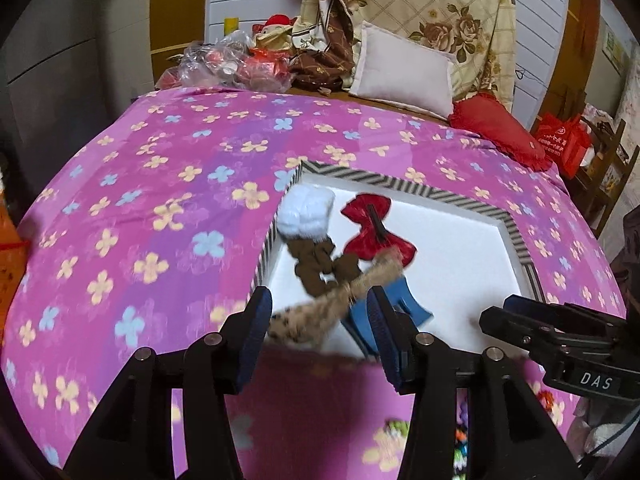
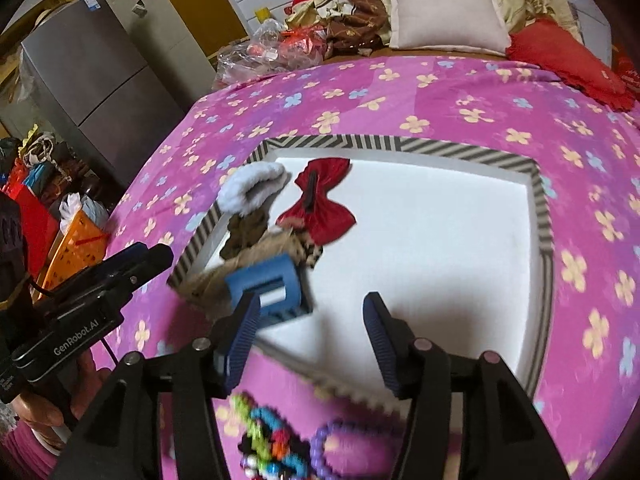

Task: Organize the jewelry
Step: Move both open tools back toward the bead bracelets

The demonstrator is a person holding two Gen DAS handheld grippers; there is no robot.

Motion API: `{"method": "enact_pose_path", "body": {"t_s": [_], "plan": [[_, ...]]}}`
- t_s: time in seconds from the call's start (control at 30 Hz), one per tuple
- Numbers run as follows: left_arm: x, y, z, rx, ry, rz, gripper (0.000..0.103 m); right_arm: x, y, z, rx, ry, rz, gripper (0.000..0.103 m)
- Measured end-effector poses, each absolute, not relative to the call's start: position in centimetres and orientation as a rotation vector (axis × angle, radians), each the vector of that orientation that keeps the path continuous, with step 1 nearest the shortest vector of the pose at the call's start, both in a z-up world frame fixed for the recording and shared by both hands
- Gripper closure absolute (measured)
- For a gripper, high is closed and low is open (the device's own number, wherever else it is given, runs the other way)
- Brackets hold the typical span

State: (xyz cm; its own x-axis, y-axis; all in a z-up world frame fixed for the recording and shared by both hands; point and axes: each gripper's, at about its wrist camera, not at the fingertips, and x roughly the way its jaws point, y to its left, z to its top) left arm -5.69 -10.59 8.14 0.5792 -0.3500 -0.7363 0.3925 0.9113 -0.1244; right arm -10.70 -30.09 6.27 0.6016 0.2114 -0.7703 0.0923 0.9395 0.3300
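Observation:
A white tray with a striped rim [image 1: 516, 232] [image 2: 536, 184] lies on the bed. In it lie a white fluffy hair piece [image 1: 306, 210] [image 2: 252, 190], a brown scrunchie [image 1: 316, 264] [image 2: 244, 232], a red bow clip [image 1: 376, 228] [image 2: 320, 200], a leopard-print bow [image 1: 340, 296] [image 2: 224, 276] and a blue claw clip [image 1: 404, 300] [image 2: 268, 284]. My left gripper [image 1: 318, 308] is open and empty over the tray's near left corner. My right gripper [image 2: 308, 316] is open and empty above the tray's near edge. Colourful bead bracelets [image 2: 280, 440] lie on the bedspread below it.
The pink flowered bedspread [image 1: 160, 184] covers the bed. A white pillow [image 1: 404, 68], a red cushion [image 1: 496, 128] and plastic bags [image 1: 224, 60] lie at the head. A grey fridge [image 2: 92, 80] and an orange bag [image 2: 76, 248] stand at the left.

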Motion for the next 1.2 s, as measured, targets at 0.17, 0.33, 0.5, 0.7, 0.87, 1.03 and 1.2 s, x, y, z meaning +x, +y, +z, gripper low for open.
{"method": "enact_pose_path", "body": {"t_s": [0.17, 0.33, 0.5, 0.7, 0.87, 1.03, 1.2], "plan": [[-8.2, -10.3, 8.2, 0.058, 0.84, -0.416, 0.053, -13.8, -29.4, 6.7, 0.332, 0.904, 0.048, 0.044], [-10.0, -10.1, 8.4, 0.07, 0.827, -0.397, 0.053, -15.7, -29.1, 6.6, 0.328, 0.9, 0.042, 0.043], [-11.6, -10.1, 8.2, 0.079, 0.827, -0.384, 0.053, -17.4, -28.8, 6.4, 0.31, 0.898, 0.026, 0.042], [-13.0, -10.2, 7.5, 0.089, 0.843, -0.385, 0.053, -19.0, -28.2, 6.2, 0.287, 0.901, 0.02, 0.041], [-14.0, -10.2, 7.3, 0.089, 0.851, -0.386, 0.053, -20.2, -27.9, 6.4, 0.262, 0.893, 0.011, 0.039], [-15.1, -10.5, 7.3, 0.099, 0.843, -0.387, 0.053, -21.2, -27.7, 6.4, 0.244, 0.89, 0.003, 0.037], [-15.8, -10.5, 7.3, 0.09, 0.847, -0.394, 0.053, -22.1, -27.7, 6.5, 0.227, 0.887, -0.003, 0.037]]}}
